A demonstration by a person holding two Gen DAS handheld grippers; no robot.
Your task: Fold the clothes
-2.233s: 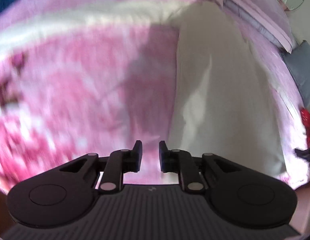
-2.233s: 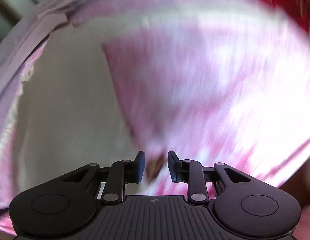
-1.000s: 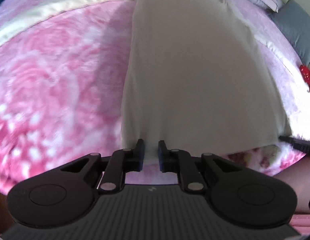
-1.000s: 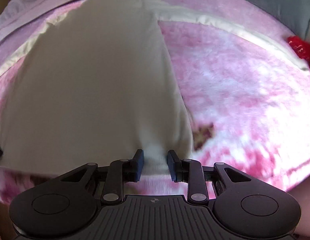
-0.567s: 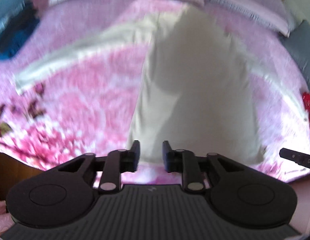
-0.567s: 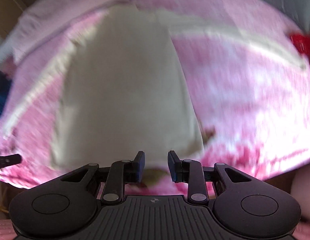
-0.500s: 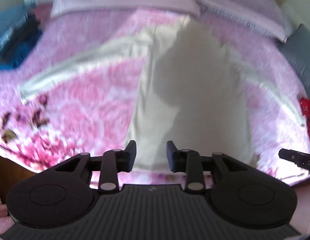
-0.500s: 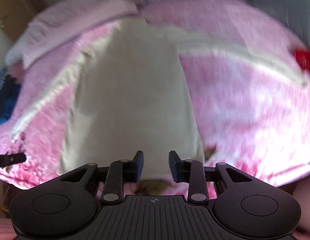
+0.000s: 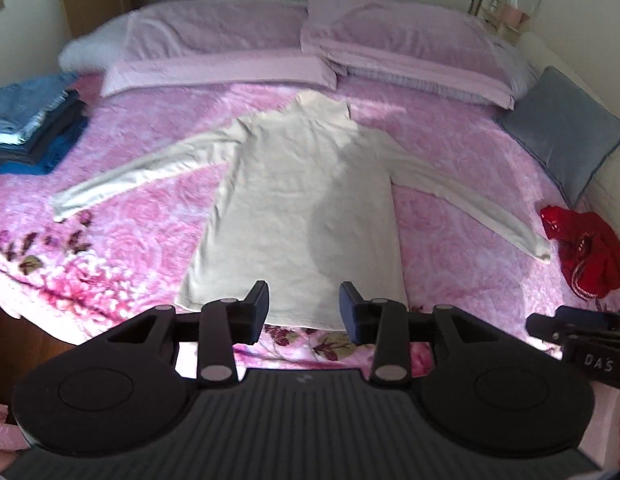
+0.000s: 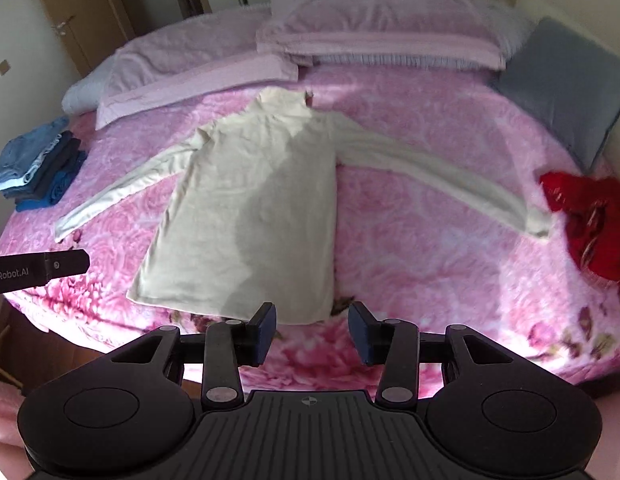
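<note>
A bed (image 9: 449, 184) with a pink floral blanket filled the room, lilac pillows (image 9: 401, 52) at twelve o'clock, a grey cushion (image 9: 561, 140) at two, a wooden door (image 10: 70, 32) at ten; daylight fell across the bedding.

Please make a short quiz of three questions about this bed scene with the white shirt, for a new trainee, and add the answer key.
1. True or false: the left gripper has cloth clamped between its fingers.
2. Multiple choice: how do the sleeves of the cream long-sleeved top lie? A) folded over the body B) spread out to both sides C) tucked under the body
3. Short answer: which thing lies just past the cuff of the sleeve nearest the grey cushion?

Key
1. False. Its jaws are opening with nothing between them, and the same goes for the right gripper.
2. B
3. The crumpled red garment.
</note>
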